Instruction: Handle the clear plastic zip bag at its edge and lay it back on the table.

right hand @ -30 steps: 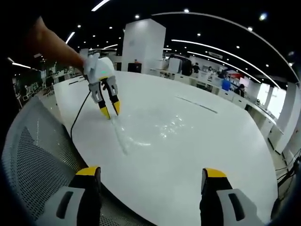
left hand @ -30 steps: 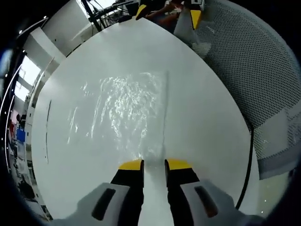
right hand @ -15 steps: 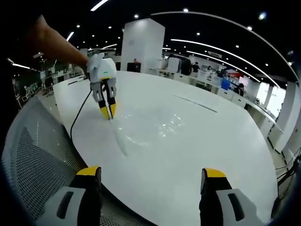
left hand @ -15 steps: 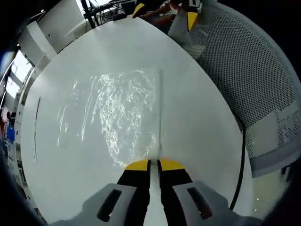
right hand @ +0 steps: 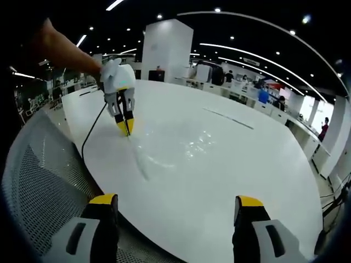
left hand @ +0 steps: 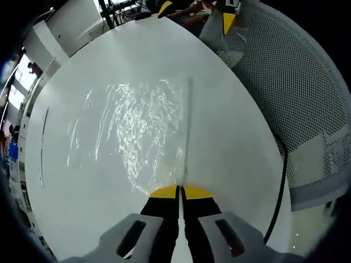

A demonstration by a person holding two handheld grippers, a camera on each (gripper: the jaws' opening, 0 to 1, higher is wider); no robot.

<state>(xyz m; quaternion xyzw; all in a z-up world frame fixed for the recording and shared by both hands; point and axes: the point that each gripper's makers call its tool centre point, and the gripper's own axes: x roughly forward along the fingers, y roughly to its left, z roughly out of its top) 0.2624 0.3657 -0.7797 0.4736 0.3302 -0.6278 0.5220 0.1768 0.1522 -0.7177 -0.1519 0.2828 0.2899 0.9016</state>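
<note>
Since a second earlier, the left gripper (left hand: 180,192) had brought its yellow-tipped jaws from a clear gap to pressed together on the near end of the clear plastic zip bag (left hand: 137,131) at its zip edge. We noted the same from the right gripper view, where the left gripper (right hand: 125,127) stood with tips down on the bag's (right hand: 181,153) corner, a person's bare arm (right hand: 60,46) behind it.

We saw the white round worktop (left hand: 230,142) carrying the bag flat, crinkled and glinting, its straight edge running away from the left jaws. A grey mesh chair back (left hand: 307,93) stood beside the worktop's edge, and a black cable (left hand: 278,186) curved along that edge.

The right gripper (right hand: 173,211) hung off the worktop's near side, above the mesh chair (right hand: 38,181), its jaws spread wide and holding nothing, well apart from the bag.
</note>
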